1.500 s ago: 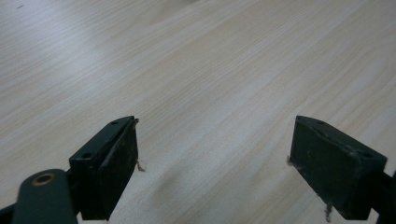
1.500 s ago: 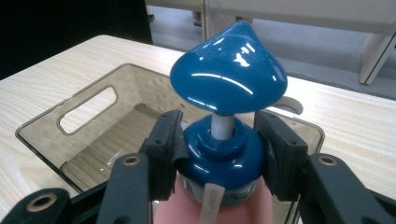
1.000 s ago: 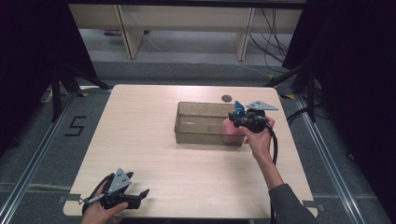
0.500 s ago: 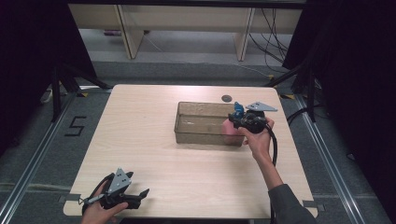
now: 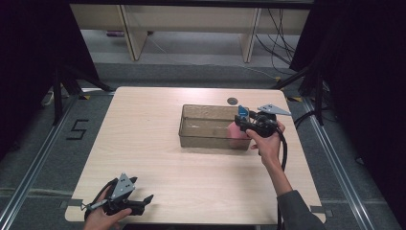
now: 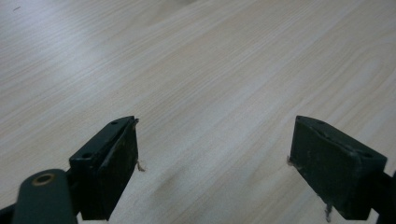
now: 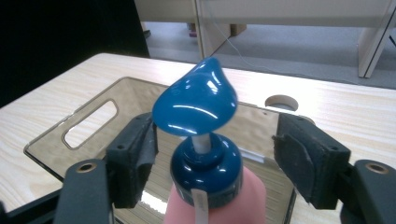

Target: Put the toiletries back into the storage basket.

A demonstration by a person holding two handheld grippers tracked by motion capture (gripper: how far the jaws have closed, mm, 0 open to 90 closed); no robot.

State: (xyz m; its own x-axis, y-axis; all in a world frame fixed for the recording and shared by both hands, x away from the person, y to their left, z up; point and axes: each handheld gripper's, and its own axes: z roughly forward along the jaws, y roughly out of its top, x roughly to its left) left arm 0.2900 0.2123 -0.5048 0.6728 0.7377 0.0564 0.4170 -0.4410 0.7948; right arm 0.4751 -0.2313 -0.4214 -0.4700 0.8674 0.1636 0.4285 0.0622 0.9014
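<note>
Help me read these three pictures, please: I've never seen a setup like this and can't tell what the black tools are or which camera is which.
There is no robot here. A person holds a handheld two-jaw gripper in each hand. The high view looks down on a wooden table. The left gripper sits at the near edge; the right gripper is at the right end of a clear, smoky plastic bin.

The other two pictures come from cameras riding on the grippers, looking along their black jaws. In the left gripper view the jaws stand open over bare wood. In the right gripper view the jaws stand open on either side of a pink pump bottle, level with its blue pump head, not touching it. The bottle appears to stand inside the bin.
</note>
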